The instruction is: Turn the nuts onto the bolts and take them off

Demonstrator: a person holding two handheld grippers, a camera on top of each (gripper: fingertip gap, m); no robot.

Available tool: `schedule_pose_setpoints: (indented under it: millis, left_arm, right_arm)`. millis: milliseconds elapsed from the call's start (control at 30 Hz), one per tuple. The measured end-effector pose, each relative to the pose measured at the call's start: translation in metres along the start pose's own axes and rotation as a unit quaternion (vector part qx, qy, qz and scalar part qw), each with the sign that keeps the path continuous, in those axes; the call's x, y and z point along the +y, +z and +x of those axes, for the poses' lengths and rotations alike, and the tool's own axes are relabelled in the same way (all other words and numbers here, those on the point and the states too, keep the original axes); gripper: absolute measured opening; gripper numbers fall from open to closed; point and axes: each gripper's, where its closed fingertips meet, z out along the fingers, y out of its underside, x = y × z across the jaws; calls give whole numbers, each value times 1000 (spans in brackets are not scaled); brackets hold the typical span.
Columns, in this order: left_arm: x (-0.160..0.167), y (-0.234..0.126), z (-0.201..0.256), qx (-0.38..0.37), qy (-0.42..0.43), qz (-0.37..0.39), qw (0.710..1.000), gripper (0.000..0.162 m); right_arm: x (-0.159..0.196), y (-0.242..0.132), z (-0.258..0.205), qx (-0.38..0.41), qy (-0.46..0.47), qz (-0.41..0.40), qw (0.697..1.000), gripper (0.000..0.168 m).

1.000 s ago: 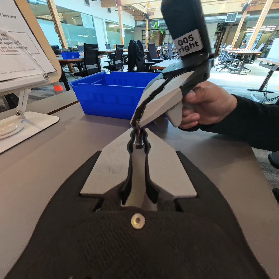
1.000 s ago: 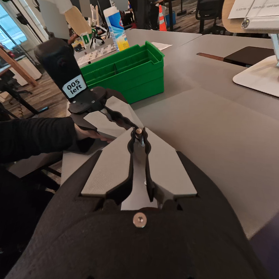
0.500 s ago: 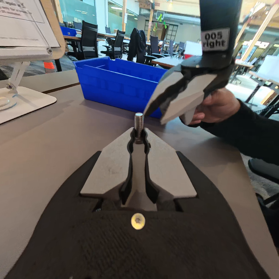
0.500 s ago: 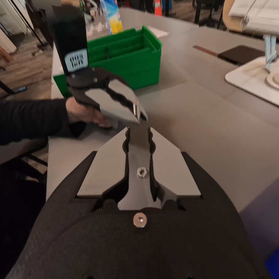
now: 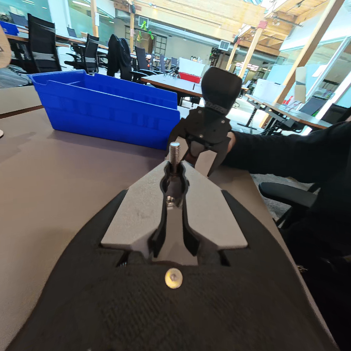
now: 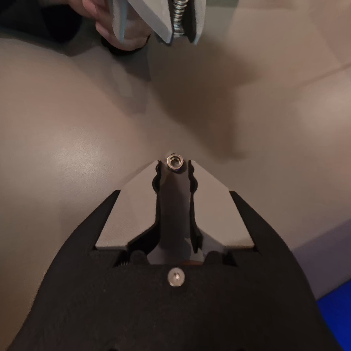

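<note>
My left gripper point(image 5: 174, 163) is shut on a silver bolt point(image 5: 175, 152), which stands upright with its bare threaded end above the fingertips. Its lower end shows in the gap between the fingers. A small silver nut point(image 6: 174, 163) lies flat on the grey table point(image 6: 76, 133), hole up. My right gripper point(image 6: 174, 161) points down at the table and is open, with the nut between its fingertips and a gap on each side. The right gripper also shows in the left wrist view point(image 5: 206, 170), just right of the bolt. The left gripper and bolt point(image 6: 178, 22) show at the top of the right wrist view.
A blue bin point(image 5: 106, 112) stands on the table behind the bolt, to the left. The table's edge point(image 5: 254, 186) runs close on the right, with a chair beyond it. A person's sleeve point(image 5: 284, 152) reaches in from the right.
The nut has come off the bolt and now lies on the table. My right gripper has opened, let go, and tipped down over the nut. The left gripper still holds the bolt.
</note>
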Motion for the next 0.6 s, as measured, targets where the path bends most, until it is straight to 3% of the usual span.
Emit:
schedule_pose_setpoints:
  millis: [67, 200, 367, 600]
  left_arm:
    - [-1, -2, 3, 15, 1, 2, 1000, 6]
    - [3, -2, 9, 31, 14, -13, 999, 6]
    - [7, 1, 3, -7, 33, -27, 999, 6]
    - [7, 2, -15, -84, 51, -30, 995, 6]
  right_arm:
    - [-1, 2, -1, -11, -2, 6, 1000, 15]
    - [-3, 4, -1, -19, 1, 17, 1000, 15]
    - [-8, -3, 1, -6, 17, 27, 999, 14]
    - [-69, -58, 2, -14, 32, 90, 995, 14]
